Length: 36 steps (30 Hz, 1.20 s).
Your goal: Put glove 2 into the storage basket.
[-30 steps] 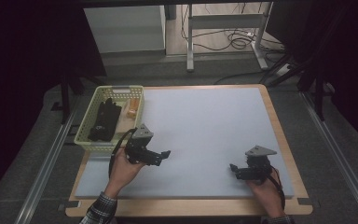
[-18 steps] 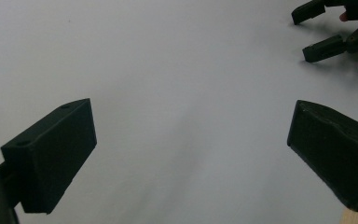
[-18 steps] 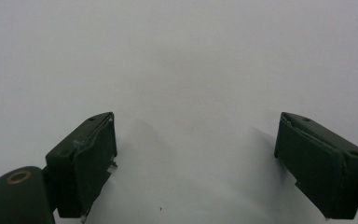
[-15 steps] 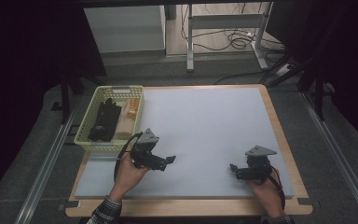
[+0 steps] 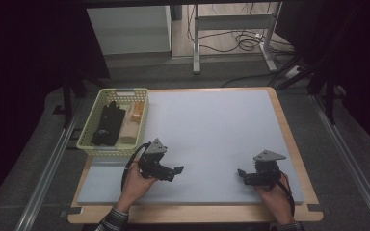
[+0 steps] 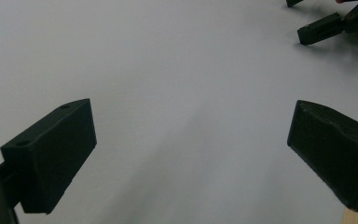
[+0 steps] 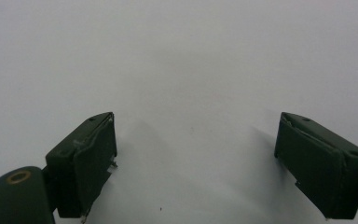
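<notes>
Nothing picked up yet. Left gripper [image 5: 173, 172] & right gripper [image 5: 243, 174] sit low over the near part of the blue mat [image 5: 212, 125], jaws wide apart, both empty. The black thing [image 5: 107, 124] & other bits are in the basket [image 5: 107, 147], far left. All the work is left to do.

Dark items in the yellow basket [image 5: 87, 143] are too small to identify; the other gripper [image 6: 324, 28] is cut off by the frame's top edge.
</notes>
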{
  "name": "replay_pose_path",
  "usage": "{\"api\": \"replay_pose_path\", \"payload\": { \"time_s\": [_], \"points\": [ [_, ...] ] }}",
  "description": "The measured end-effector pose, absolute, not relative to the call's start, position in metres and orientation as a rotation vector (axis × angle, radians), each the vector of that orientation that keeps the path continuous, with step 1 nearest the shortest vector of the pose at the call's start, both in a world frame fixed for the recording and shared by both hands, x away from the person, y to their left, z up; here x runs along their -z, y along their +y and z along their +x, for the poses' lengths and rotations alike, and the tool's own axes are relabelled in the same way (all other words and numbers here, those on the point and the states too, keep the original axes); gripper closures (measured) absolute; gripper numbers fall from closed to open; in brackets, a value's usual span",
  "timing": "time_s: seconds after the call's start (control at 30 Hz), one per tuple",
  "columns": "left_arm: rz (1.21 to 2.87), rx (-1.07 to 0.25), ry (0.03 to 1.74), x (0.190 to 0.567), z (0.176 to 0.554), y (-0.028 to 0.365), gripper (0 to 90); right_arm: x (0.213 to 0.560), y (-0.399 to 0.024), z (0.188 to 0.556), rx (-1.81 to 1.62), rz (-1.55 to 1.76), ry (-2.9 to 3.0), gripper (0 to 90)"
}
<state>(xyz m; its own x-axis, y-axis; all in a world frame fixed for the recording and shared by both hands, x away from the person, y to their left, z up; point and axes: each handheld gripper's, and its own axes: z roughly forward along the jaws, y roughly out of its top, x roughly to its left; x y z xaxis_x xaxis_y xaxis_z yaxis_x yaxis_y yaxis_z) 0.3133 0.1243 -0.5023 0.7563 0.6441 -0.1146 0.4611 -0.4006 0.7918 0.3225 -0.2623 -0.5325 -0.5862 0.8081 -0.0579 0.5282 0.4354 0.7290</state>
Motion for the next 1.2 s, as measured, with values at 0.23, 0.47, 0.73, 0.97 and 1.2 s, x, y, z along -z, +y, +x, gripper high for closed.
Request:
{"api": "replay_pose_path", "payload": {
  "time_s": [0.23, 0.47, 0.73, 0.97, 1.2],
  "points": [
    [2.079, -0.246, 0.820, 0.513, 0.311, 0.119, 1.3, 0.533, -0.262, 0.322, -0.954, 1.133, 2.293, 12.5],
    [2.099, -0.236, 0.818, 0.523, 0.311, 0.117, 1.1, 0.533, -0.262, 0.323, -0.955, 1.133, 2.293, 12.5],
    [2.137, -0.221, 0.806, 0.535, 0.311, 0.113, 0.3, 0.533, -0.262, 0.323, -0.954, 1.133, 2.293, 12.5],
    [2.155, -0.209, 0.805, 0.542, 0.312, 0.112, 0.0, 0.533, -0.262, 0.323, -0.955, 1.133, 2.293, 12.5],
    [2.174, -0.211, 0.798, 0.546, 0.312, 0.111, 0.0, 0.533, -0.262, 0.323, -0.955, 1.133, 2.293, 12.5]
  ]
}}
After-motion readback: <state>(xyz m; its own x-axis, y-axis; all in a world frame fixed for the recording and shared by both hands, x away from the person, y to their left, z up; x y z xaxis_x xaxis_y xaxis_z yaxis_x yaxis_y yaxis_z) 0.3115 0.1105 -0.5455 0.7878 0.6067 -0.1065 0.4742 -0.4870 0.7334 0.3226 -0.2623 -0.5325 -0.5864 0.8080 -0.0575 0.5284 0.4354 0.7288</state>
